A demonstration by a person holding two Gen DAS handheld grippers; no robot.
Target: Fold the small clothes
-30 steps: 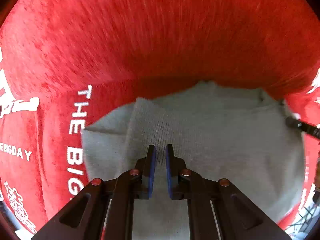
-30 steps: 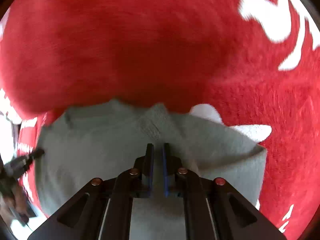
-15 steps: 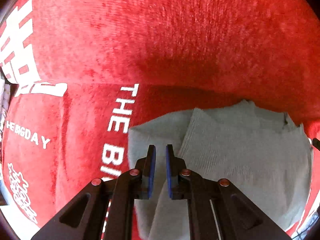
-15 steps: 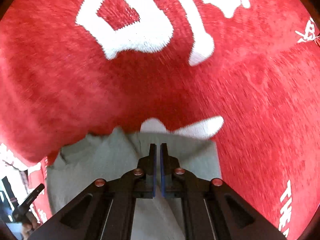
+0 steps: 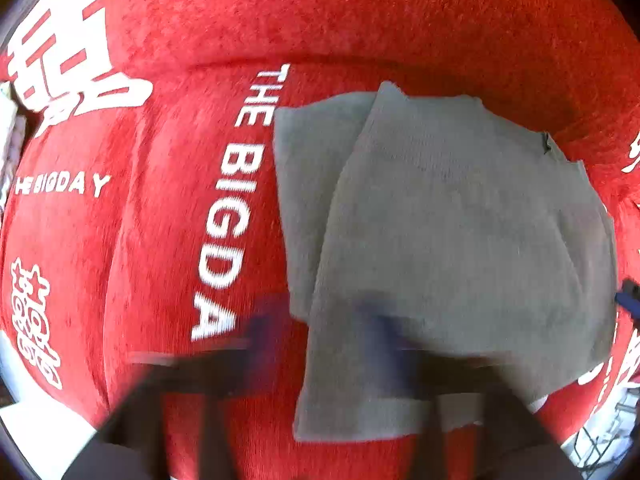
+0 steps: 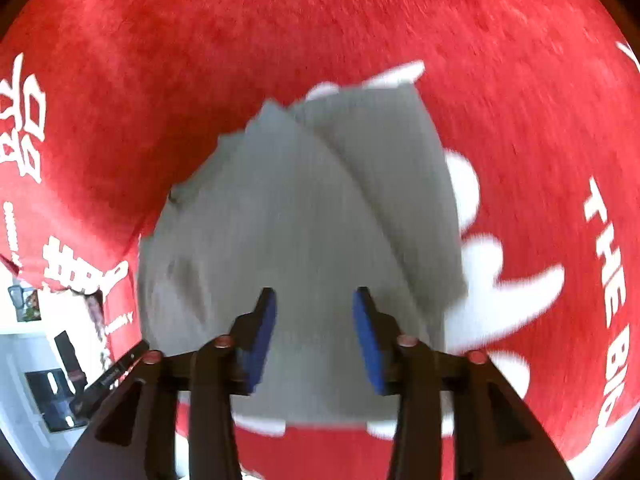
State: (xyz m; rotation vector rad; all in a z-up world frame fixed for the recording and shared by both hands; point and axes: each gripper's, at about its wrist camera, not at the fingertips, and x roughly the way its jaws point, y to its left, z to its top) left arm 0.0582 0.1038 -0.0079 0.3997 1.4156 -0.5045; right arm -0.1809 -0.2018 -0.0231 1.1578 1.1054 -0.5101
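- R gripper (image 6: 314,340): nearest in the right wrist view, blue pads apart at a middling gap. Jaws have just been opening; nothing pinched, grey cloth lies below, not between the pads.
- L gripper (image 5: 320,336): motion-blurred, blue pads spread wide, one over the red cover, one over the cloth's near-left edge. Jaws have just been opening too, nothing gripped.
- Grey garment (image 5: 440,240): small knit piece, flat on the red blanket (image 5: 140,240), folded w/ a diagonal flap on top. Left edge sits just beside the white "THE BIG DAY" lettering (image 5: 228,208); far corners look slightly uneven.
- Step, as I read it: release after a fold, then clear off. To do it well: lift both grippers straight up, pads wide, so no pad drags the top layer or reopens the flap.
- Next: check the edges line up; if another fold is needed, pinch at the near corners thru both layers, not the top one only.
- Far: more red blanket, big white characters (image 5: 68,52).
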